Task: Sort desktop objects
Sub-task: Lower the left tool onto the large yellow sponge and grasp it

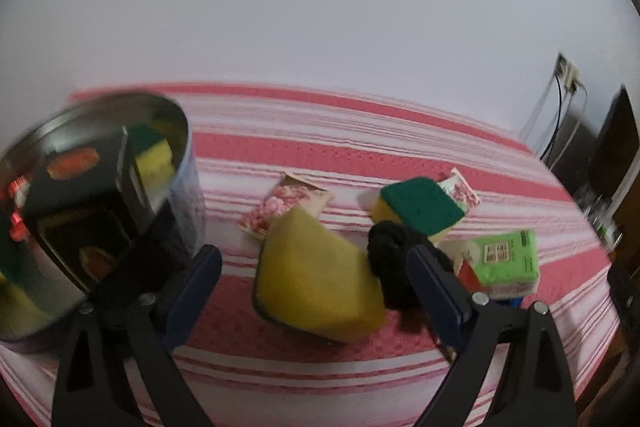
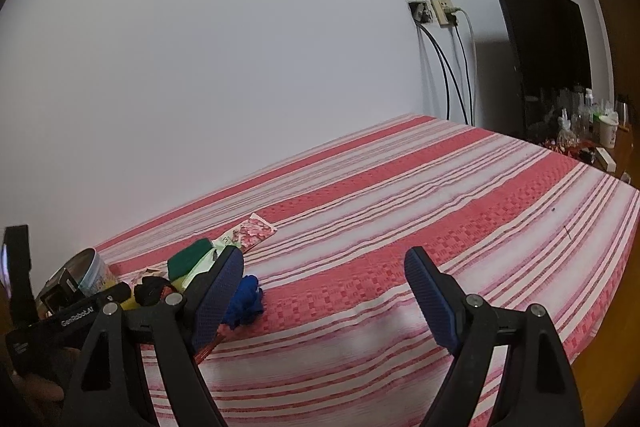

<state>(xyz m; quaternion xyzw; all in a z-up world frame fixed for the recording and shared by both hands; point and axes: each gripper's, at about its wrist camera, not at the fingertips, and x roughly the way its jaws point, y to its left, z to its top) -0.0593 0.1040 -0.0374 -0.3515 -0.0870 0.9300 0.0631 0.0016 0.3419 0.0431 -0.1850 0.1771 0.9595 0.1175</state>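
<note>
In the left wrist view my left gripper [image 1: 314, 275] is open and empty, with a yellow sponge [image 1: 320, 279] lying between its fingers on the red-striped cloth [image 1: 320, 147]. A black cloth bundle [image 1: 394, 263] lies by the right finger. A green-topped sponge [image 1: 420, 207], two floral packets [image 1: 280, 207] and a green tissue pack [image 1: 506, 259] lie beyond. A metal tin [image 1: 100, 187] at the left holds a black box and a sponge. My right gripper [image 2: 324, 279] is open and empty over bare cloth; a blue cloth bundle [image 2: 245, 301] lies by its left finger.
The table's right edge [image 2: 600, 307] is close to my right gripper. A dark monitor [image 2: 544, 55], wall sockets with cables [image 2: 440, 13] and a shelf of small bottles [image 2: 580, 123] stand at the far right. The left gripper's body [image 2: 60, 319] shows at lower left.
</note>
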